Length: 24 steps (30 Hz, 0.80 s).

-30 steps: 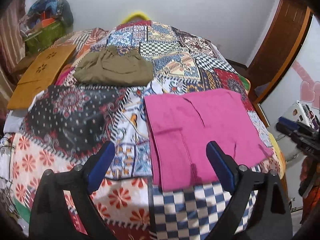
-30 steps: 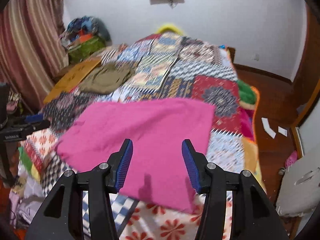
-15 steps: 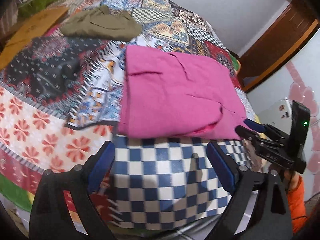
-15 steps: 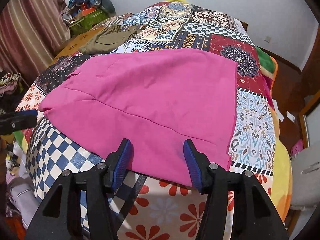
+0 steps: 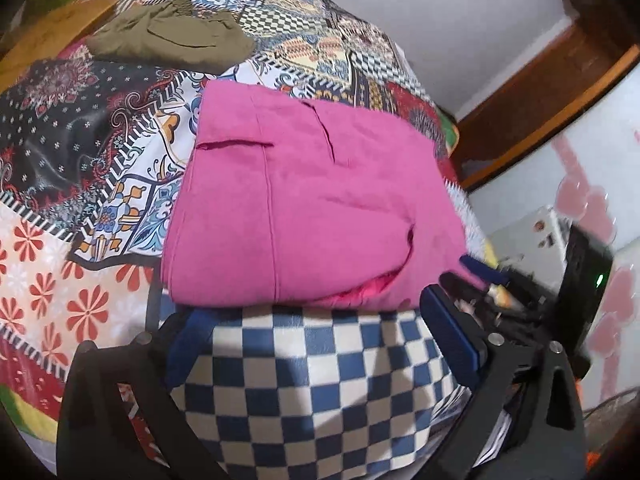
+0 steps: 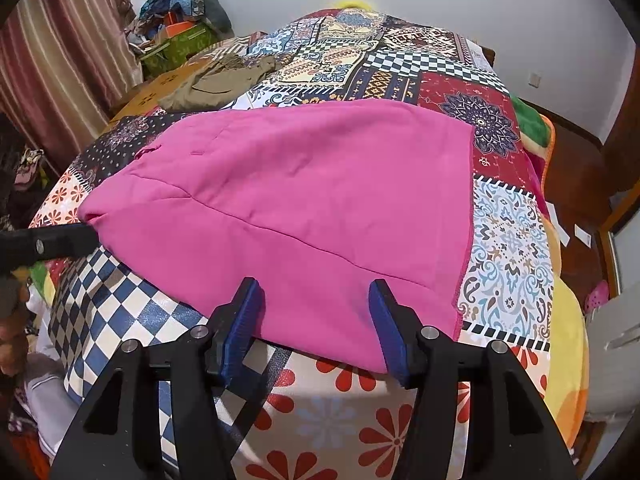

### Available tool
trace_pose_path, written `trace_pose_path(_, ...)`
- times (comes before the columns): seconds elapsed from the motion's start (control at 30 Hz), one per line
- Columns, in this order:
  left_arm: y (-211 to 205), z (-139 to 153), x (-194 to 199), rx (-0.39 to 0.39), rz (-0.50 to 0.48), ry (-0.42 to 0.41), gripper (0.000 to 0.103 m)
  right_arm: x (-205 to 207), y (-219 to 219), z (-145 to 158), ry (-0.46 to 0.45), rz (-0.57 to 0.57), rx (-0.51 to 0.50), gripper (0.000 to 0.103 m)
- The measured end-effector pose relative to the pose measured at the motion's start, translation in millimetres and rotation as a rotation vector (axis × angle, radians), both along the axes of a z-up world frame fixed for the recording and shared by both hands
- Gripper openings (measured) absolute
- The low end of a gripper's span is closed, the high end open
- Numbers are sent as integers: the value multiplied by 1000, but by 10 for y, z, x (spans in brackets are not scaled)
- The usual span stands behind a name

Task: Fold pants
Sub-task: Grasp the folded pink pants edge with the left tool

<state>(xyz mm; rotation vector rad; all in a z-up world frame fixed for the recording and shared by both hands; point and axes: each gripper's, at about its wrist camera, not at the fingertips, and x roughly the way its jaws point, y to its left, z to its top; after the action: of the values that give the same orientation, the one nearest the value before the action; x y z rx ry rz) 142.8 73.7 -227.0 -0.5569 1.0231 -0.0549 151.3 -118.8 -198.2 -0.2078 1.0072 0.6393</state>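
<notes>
Both claws have dropped to the pink pants' [image 6: 304,200] near edge on the bed [image 6: 508,236]: left claw [image 5: 316,344] opening wide, empty; right claw [image 6: 314,320] half-open astride the hem, not yet gripping.

Pink pants [image 6: 304,208] spread flat over the near end of the bed cover [image 6: 508,248], low and no barrier from above. Near hem lying between the half-parted jaws of the right gripper [image 6: 316,326], pads apart from the cloth. Left gripper [image 5: 316,344] at the near left corner of the pants, jaws opening wide over bare checkered cover, nothing between them. Open cover beyond and to the right of the pants. Olive garment [image 6: 220,80] well apart at the far left, beside a cardboard sheet [image 6: 148,96]. Curtain [image 6: 52,60] and a heap of clutter [image 6: 180,24] closing the left side; wall behind.
</notes>
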Motion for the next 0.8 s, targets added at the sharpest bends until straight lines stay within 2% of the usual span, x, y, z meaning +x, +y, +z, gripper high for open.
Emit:
trace_pose_path(0.07,63,-15,37,-37,34,-4,100,7,-2,-4,2,2,3,53)
trace_pose_path(0.27,187,-49,140,-73,112,-5,100,16,-5,-19,5,8,11,53)
trace_pose_path(0.53,259,-94,193,-39,163,-7,70,61,-9,-38,16,14,18,53)
trace_pose_path(0.57,254,-92,202,-17,164,-5,63,68,-8,-39,18,14,19,53)
trace_pose_path(0.63,231,-89,213,20,157,-6,57,74,-6,-41,19,16,20,53)
trace_pose_path(0.8,96,-24,240,102,110,-36,34,76,7,-39,21,16,19,53)
